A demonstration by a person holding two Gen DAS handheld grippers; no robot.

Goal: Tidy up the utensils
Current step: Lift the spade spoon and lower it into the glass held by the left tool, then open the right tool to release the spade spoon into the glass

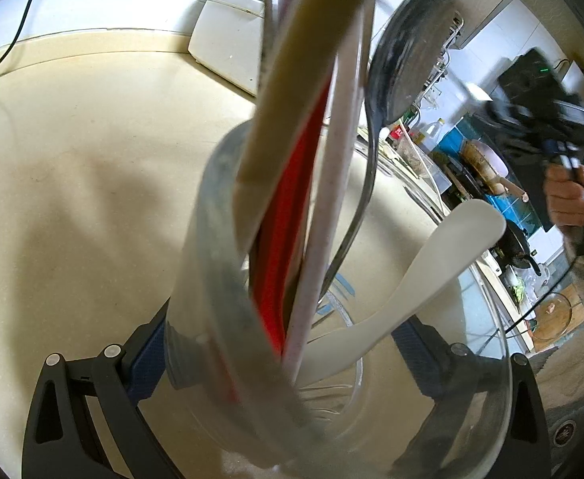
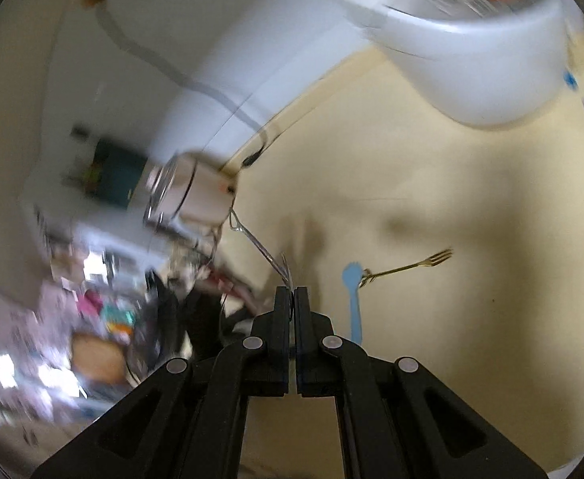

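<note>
The left hand-held gripper (image 1: 288,353) was clenched around a clear glass (image 1: 212,279), probably to steady it as the holder for the utensils, which already stood in it: a cream handle (image 1: 292,92), a red one (image 1: 288,239), a dark spoon (image 1: 407,52) and a white spatula (image 1: 431,263). The right hand-held gripper (image 2: 292,291) pinched a thin metal utensil (image 2: 266,253), its far end too blurred to name. Only the right view showed what remained loose mid-tabletop (image 2: 471,339): a blue spoon (image 2: 353,299) touching a gold fork (image 2: 407,265); only the left showed the glass's contents.
</note>
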